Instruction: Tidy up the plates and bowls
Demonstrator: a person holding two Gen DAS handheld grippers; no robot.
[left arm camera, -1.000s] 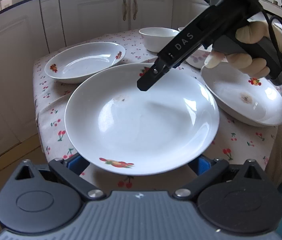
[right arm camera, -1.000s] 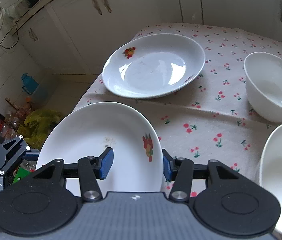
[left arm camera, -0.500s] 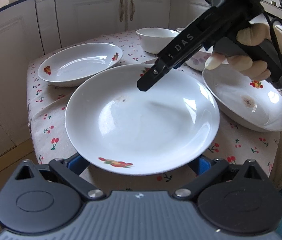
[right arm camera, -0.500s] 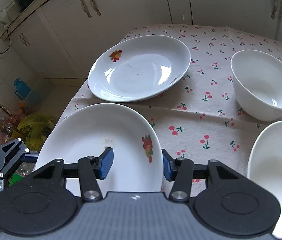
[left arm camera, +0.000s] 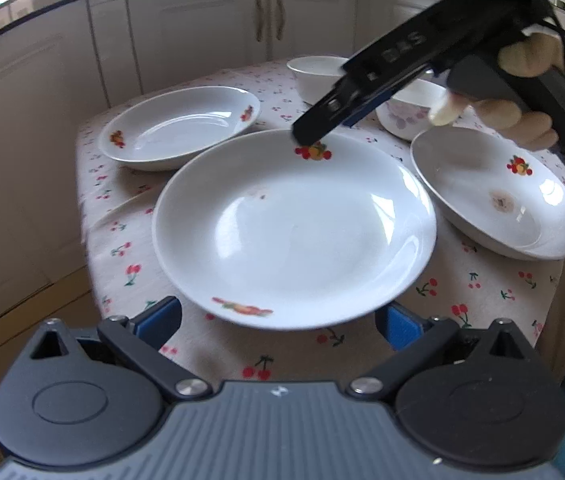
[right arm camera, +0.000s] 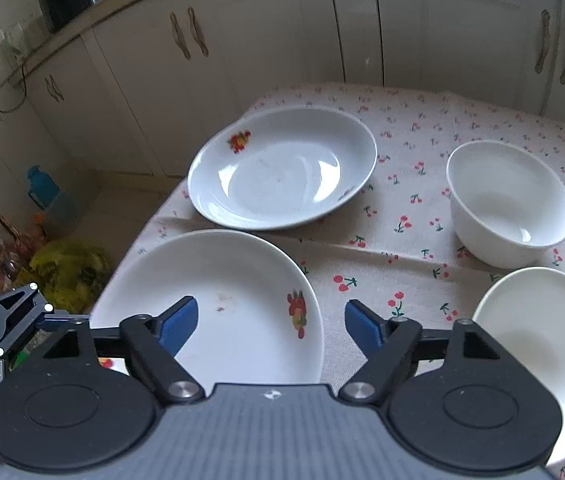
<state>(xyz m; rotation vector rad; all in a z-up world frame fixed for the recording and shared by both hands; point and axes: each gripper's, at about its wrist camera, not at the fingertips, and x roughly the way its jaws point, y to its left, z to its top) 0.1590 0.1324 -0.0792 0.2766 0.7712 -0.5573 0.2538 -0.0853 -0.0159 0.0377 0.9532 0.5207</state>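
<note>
Over the near plate (left arm camera: 294,232), both grippers' jaws gape wide, gripping nothing.

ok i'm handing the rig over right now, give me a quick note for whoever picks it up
Left gripper: open, holding nothing, fingers either side of the near rim of the middle white fruit-print plate.
Right gripper: open, holding nothing, over that plate's far rim.
Things: two more white fruit-print plates, the far left plate and the right plate, plus the far white ceramic bowl and the near white ceramic bowl, all lying apart on the cherry-print tablecloth.
Done: nothing stacked yet.
Left: stack the plates, nest the bowls.
</note>
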